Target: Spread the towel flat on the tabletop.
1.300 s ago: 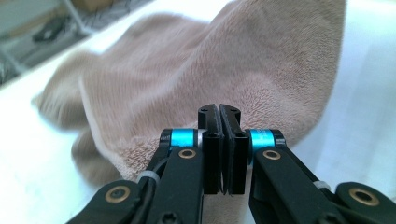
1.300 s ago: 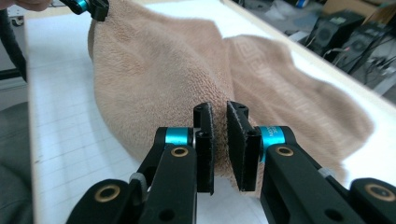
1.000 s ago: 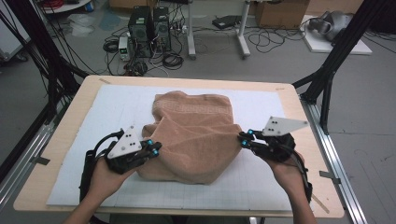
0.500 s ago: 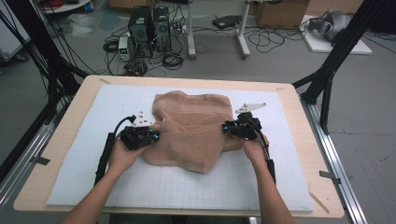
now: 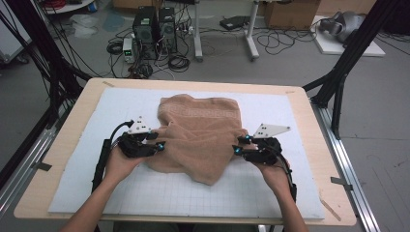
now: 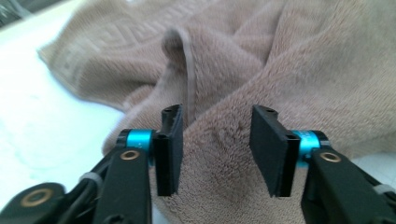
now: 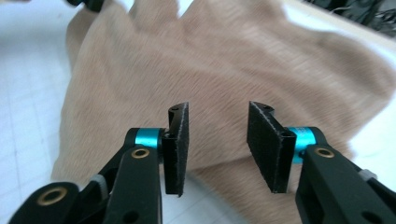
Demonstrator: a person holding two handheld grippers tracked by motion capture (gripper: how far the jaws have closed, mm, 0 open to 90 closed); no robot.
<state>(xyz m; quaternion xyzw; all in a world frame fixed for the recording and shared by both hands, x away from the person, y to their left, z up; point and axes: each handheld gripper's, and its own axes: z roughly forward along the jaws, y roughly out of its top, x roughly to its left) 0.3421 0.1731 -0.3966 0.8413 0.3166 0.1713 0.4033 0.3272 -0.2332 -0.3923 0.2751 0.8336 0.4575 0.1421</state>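
- High view: even, soft indoor light, no hard shadows; the white mat on the counter reads bright.
- Left gripper view: mat at left is washed out by glare; the far towel is soft, out of focus.
- Right gripper view: towel pile blurred, the upper corners overexposed.

Towel lies mid-mat, rumpled (one fold raised); mat on table. Left gripper at its left edge, right gripper at its right.
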